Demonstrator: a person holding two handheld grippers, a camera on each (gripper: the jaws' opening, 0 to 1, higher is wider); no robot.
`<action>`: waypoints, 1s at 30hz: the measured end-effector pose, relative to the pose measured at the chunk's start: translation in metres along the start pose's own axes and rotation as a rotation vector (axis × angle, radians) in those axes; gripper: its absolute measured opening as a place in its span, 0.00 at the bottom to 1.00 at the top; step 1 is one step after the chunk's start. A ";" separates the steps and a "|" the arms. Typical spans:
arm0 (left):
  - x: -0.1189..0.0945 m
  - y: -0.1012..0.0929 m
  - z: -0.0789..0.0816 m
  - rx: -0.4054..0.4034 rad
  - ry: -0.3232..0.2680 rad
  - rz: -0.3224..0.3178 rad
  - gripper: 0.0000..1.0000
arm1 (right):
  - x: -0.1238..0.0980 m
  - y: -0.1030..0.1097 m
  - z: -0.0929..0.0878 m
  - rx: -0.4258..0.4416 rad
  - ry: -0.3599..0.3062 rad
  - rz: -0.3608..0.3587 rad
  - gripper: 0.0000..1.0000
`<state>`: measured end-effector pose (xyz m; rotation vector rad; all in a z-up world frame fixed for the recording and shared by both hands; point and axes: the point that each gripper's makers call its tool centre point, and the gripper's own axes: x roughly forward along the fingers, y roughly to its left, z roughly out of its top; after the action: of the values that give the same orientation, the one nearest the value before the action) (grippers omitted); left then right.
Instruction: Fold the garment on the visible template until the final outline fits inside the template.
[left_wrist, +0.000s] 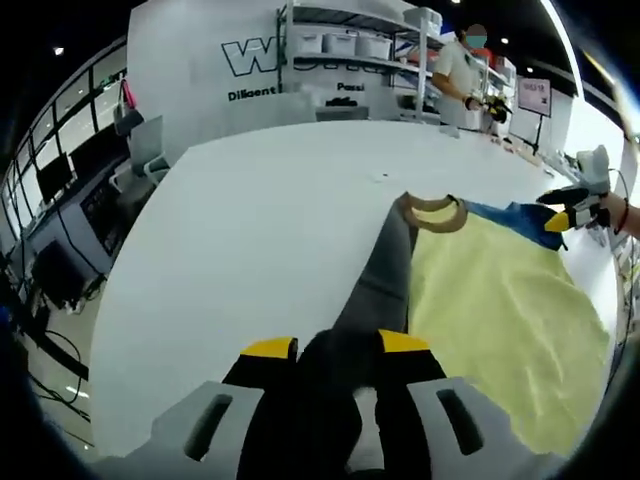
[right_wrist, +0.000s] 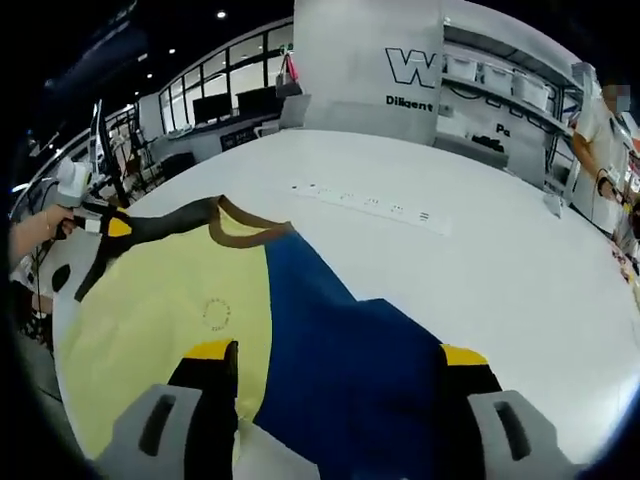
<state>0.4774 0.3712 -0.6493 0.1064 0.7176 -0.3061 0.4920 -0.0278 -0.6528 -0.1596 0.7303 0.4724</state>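
Observation:
A garment lies spread on the white table (left_wrist: 260, 230): yellow body (left_wrist: 490, 300), brown collar (left_wrist: 432, 212), a dark grey sleeve (left_wrist: 385, 270) and a blue sleeve (right_wrist: 350, 360). My left gripper (left_wrist: 337, 347) is shut on the end of the grey sleeve, which bunches between its yellow-tipped jaws. In the right gripper view it appears at the far left (right_wrist: 105, 226), the grey sleeve (right_wrist: 165, 222) stretched toward it. My right gripper (right_wrist: 338, 352) stands open, jaws wide apart over the blue sleeve's end. The left gripper view has it at the far right (left_wrist: 560, 212), at the blue sleeve (left_wrist: 515, 215).
A white power strip (right_wrist: 370, 205) lies on the table beyond the garment. A person (left_wrist: 455, 75) stands by shelving with white bins (left_wrist: 345, 45) behind the table. Desks with monitors (right_wrist: 225, 105) sit off the table's far edge. Bare tabletop stretches beyond the collar.

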 end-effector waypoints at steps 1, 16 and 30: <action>0.002 -0.001 0.000 -0.010 0.001 -0.006 0.23 | 0.001 0.001 0.000 0.001 0.001 0.001 0.79; 0.011 0.015 0.013 -0.006 -0.002 0.058 0.04 | 0.021 0.012 -0.020 0.054 0.035 0.045 0.82; 0.029 0.039 0.019 0.085 0.053 0.111 0.04 | 0.024 0.012 -0.018 0.031 0.047 0.036 0.81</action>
<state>0.5220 0.3977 -0.6540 0.2349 0.7487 -0.2280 0.4908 -0.0139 -0.6821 -0.1292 0.7874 0.4926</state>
